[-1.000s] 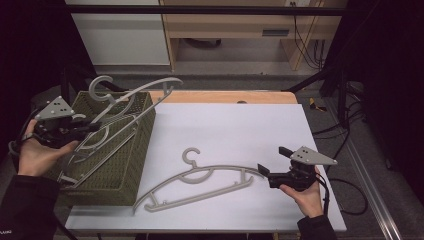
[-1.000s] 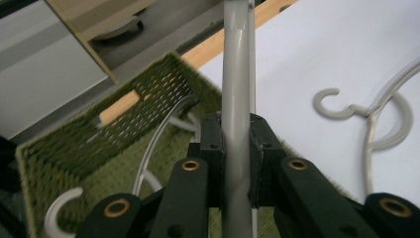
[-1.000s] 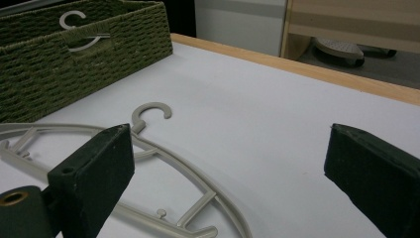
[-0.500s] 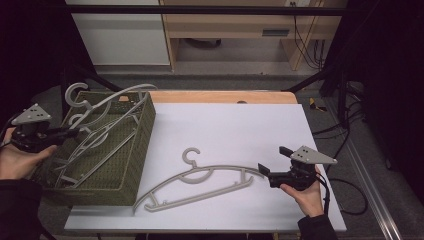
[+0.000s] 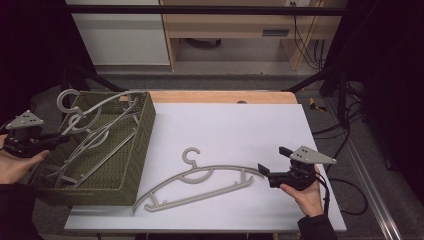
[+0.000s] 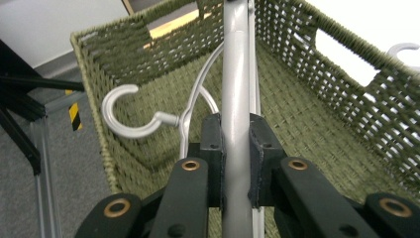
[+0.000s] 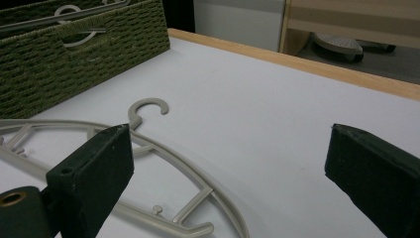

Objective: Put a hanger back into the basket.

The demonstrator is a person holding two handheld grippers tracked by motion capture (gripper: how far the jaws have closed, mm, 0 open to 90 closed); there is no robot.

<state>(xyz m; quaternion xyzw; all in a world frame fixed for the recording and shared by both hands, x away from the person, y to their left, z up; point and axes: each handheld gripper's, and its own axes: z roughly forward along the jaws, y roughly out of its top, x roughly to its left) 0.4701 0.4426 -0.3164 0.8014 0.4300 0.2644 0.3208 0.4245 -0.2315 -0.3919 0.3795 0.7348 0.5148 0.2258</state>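
Note:
A grey plastic hanger (image 5: 100,106) tilts over the green woven basket (image 5: 137,150) at the table's left. Its hook (image 5: 67,98) sticks out past the basket's far left corner. My left gripper (image 5: 61,138) comes in from the basket's left side, shut on one bar of that hanger (image 6: 235,99). The pads (image 6: 212,144) press the bar from both sides, and the hook (image 6: 124,116) curls to their left. A second grey hanger (image 5: 200,182) lies flat on the white table. My right gripper (image 5: 272,161) rests open at its right tip. That hanger (image 7: 148,144) lies ahead of the wide-apart jaws, which touch nothing.
Another grey hanger (image 5: 95,150) lies inside the basket, under the held one. The basket's slotted wall (image 6: 317,99) rises close to the right of the left jaws. A wooden strip (image 5: 225,96) edges the far side of the table, and cables (image 5: 345,125) hang off to the right.
My left hand has moved left and down, carrying the hanger from above the basket's right rim to low over the basket. The right gripper and the table hanger have stayed put.

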